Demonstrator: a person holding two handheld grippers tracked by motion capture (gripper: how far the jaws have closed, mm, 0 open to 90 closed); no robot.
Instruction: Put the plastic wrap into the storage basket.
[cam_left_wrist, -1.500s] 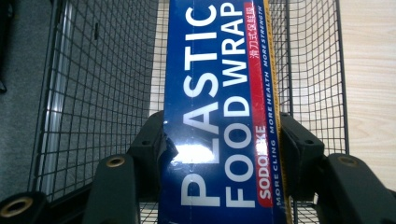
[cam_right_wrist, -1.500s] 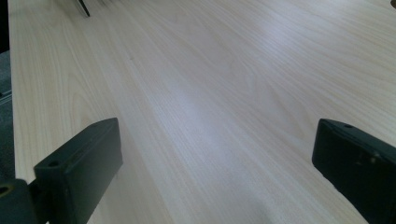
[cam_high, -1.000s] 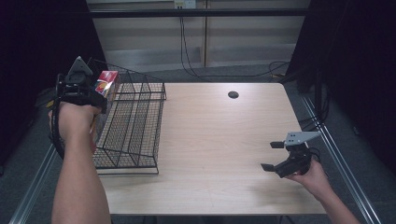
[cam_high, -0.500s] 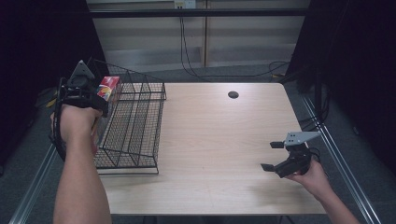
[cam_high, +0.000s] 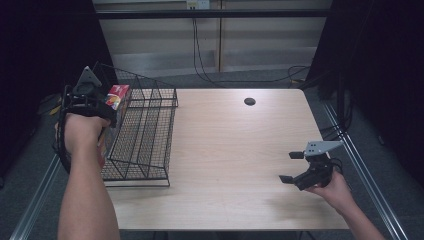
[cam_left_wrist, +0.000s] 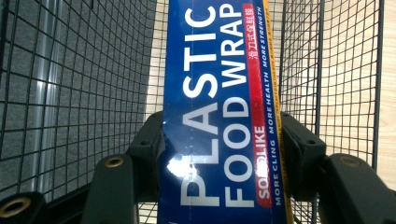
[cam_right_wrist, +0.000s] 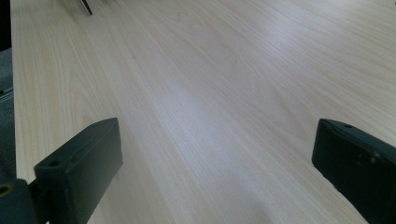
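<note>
Plastic food wrap box (cam_left_wrist: 219, 116), clamped by the left gripper (cam_high: 107, 107), hangs over the wire rack (cam_high: 145, 135); lowering it straight between the rack's dividers should avoid snagging; right gripper (cam_high: 296, 167) rests open, well apart from the rack

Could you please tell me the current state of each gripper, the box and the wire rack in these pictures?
Left gripper: shut on the plastic food wrap box, held above the rack's left end.
Plastic food wrap box: closed, clamped between the jaws, pointing down into the rack.
Wire rack: upright on the table, nothing lying in its compartments.
Right gripper: open, nothing between the jaws, low over the table.
</note>
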